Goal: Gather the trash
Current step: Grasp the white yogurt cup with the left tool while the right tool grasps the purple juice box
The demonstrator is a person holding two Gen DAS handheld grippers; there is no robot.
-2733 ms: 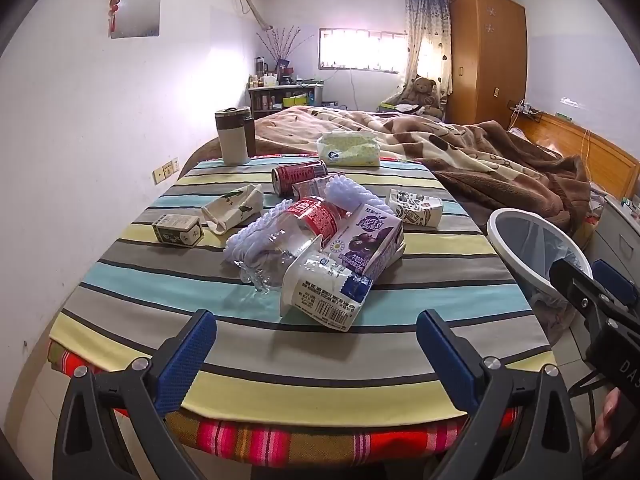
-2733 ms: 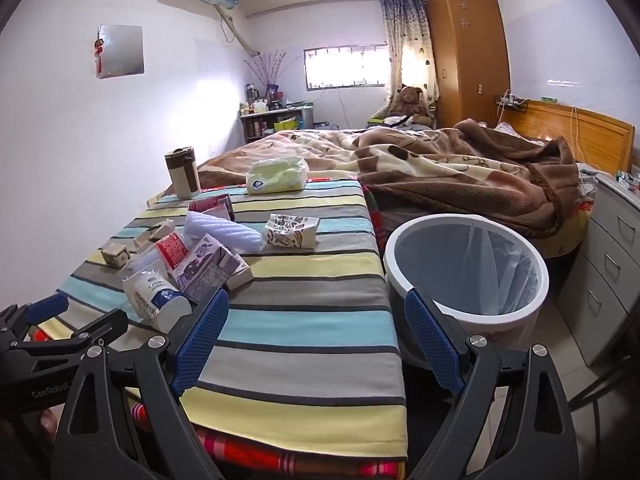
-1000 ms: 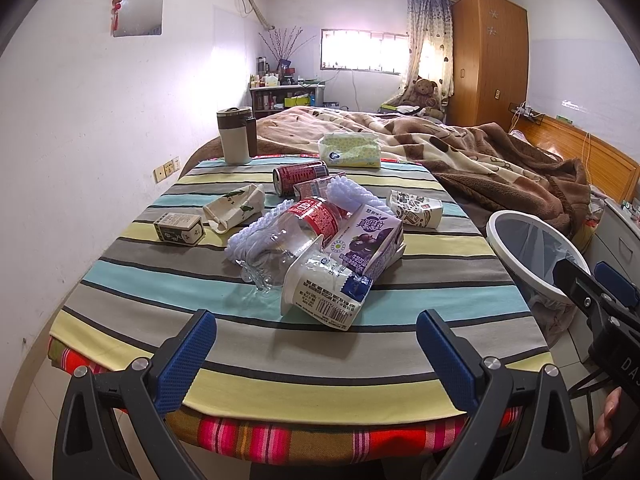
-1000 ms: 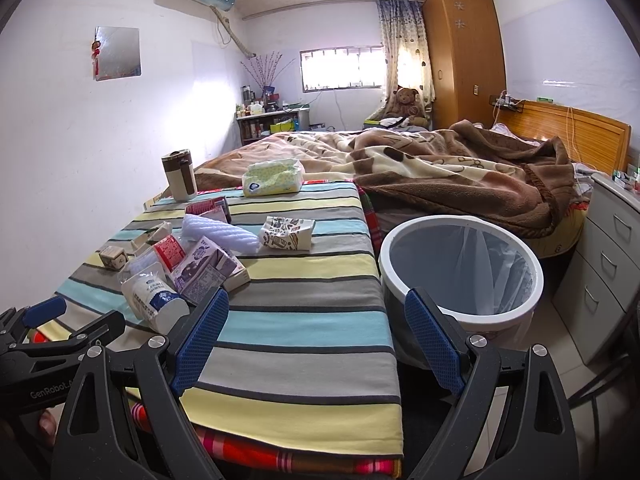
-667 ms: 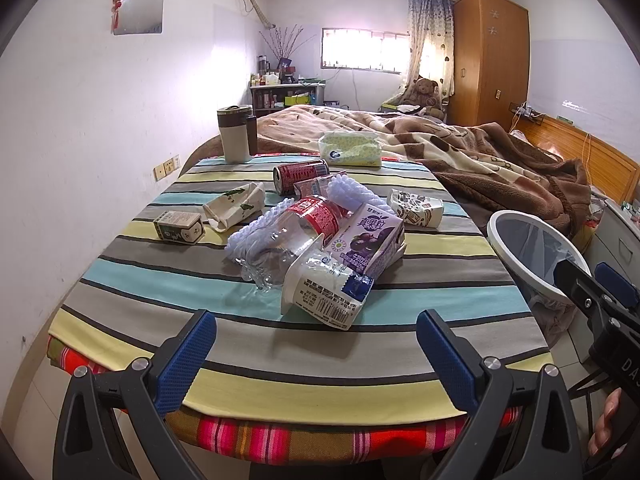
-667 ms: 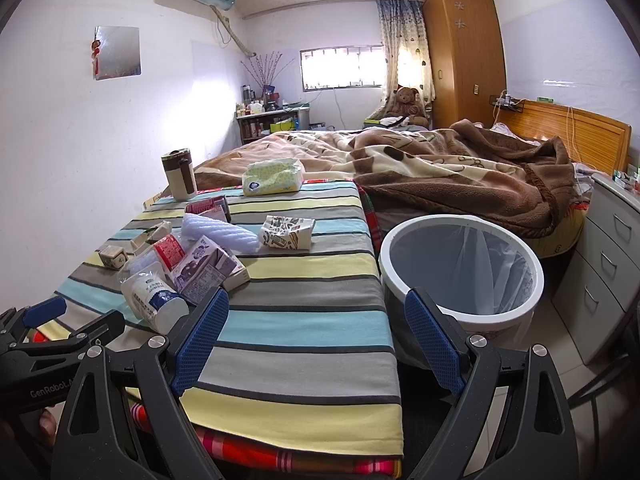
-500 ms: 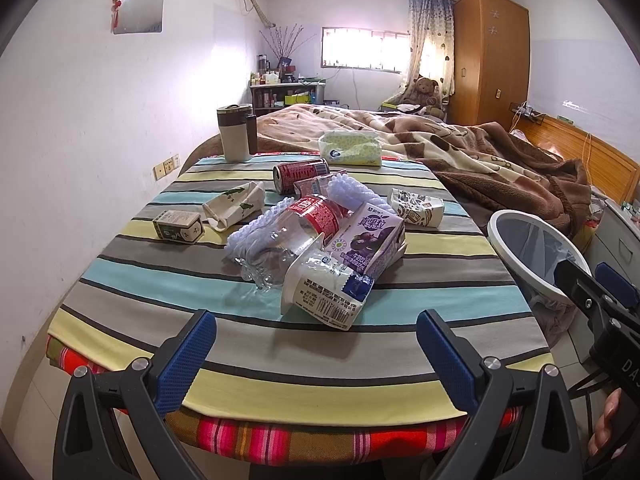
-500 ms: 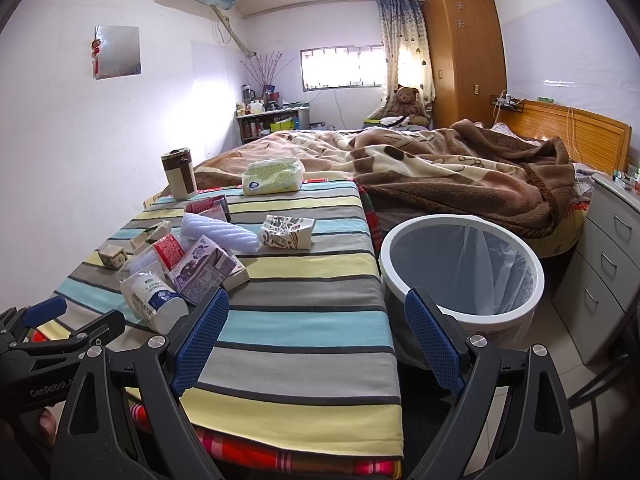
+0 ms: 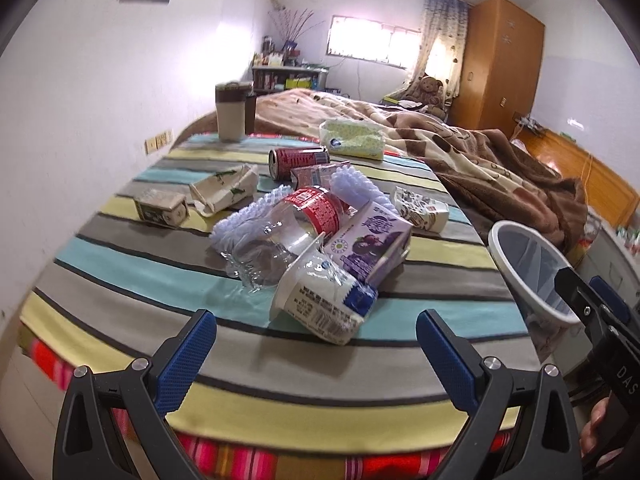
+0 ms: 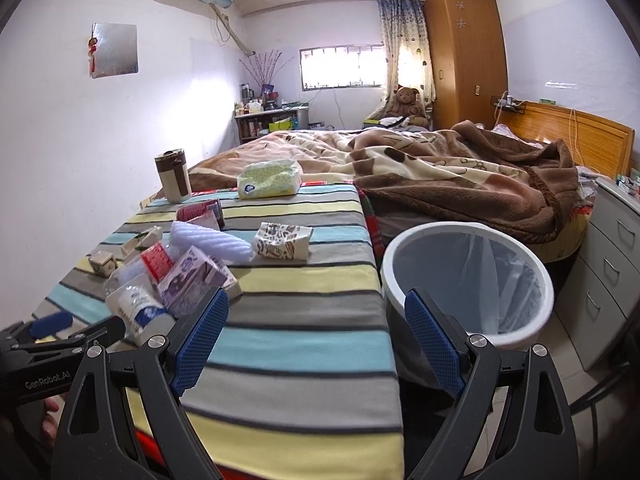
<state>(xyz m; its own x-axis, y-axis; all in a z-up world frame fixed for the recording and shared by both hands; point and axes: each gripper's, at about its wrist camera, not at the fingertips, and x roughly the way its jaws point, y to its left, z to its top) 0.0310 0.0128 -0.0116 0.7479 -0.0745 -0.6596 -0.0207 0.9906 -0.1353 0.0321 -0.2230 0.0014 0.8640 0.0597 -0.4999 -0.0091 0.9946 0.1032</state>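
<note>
Tilted and nudged forward slightly on the left. Both tongs, left (image 9: 316,350) and right (image 10: 316,334), spread wide, empty. Nearest on the surface (image 9: 280,392): yogurt cup (image 9: 320,304), best pinched across its body. Farther right, waiting: bin (image 10: 468,284).

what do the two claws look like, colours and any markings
Both claws, left claw and right claw, have black plastic frames with triangular cut-outs, silver screws and blue textured pads on the fingers. White lettering shows on their bodies: "GenRobot.AI" on the left, "DAS" on the right. No cables or sleeves visible.
</note>
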